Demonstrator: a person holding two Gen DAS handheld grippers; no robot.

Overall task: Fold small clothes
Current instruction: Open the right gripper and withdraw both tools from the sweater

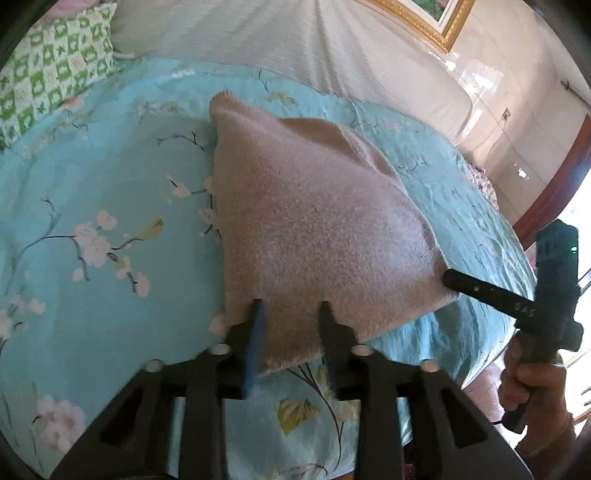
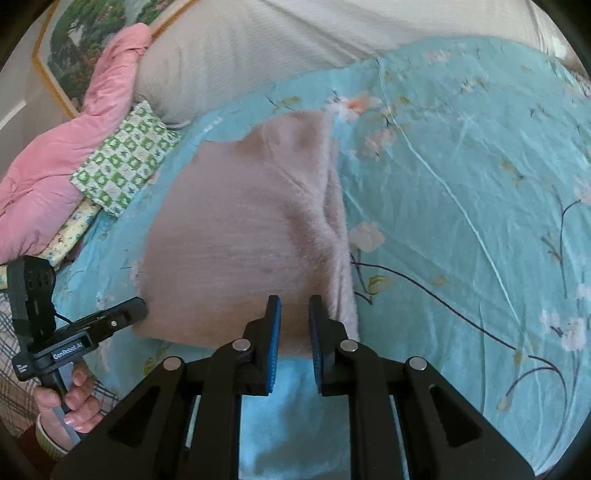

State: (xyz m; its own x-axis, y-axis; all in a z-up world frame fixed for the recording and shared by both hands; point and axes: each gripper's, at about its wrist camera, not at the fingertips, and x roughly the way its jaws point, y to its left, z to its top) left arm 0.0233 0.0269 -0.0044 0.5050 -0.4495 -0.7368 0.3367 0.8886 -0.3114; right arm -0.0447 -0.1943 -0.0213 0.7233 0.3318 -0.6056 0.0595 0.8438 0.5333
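A beige fuzzy knit garment [image 1: 314, 221] lies on the turquoise floral bedspread [image 1: 92, 184], its near edge lifted off the bed. My left gripper [image 1: 291, 306] has the garment's near edge between its fingers, with a visible gap. My right gripper [image 2: 294, 301] is at the garment's [image 2: 240, 236] near right edge, fabric between its blue pads [image 2: 274, 332], also with a gap. The right gripper's fingers [image 1: 476, 290] show at the garment's right corner in the left wrist view. The left gripper's fingers [image 2: 110, 319] show at its left corner in the right wrist view.
A green-and-white checked pillow [image 1: 55, 74] and a pink quilt [image 2: 62, 155] lie at the head of the bed by a cream headboard cushion [image 2: 258, 48]. A gold-framed picture [image 1: 436, 18] hangs on the wall. The bed's edge falls away close in front.
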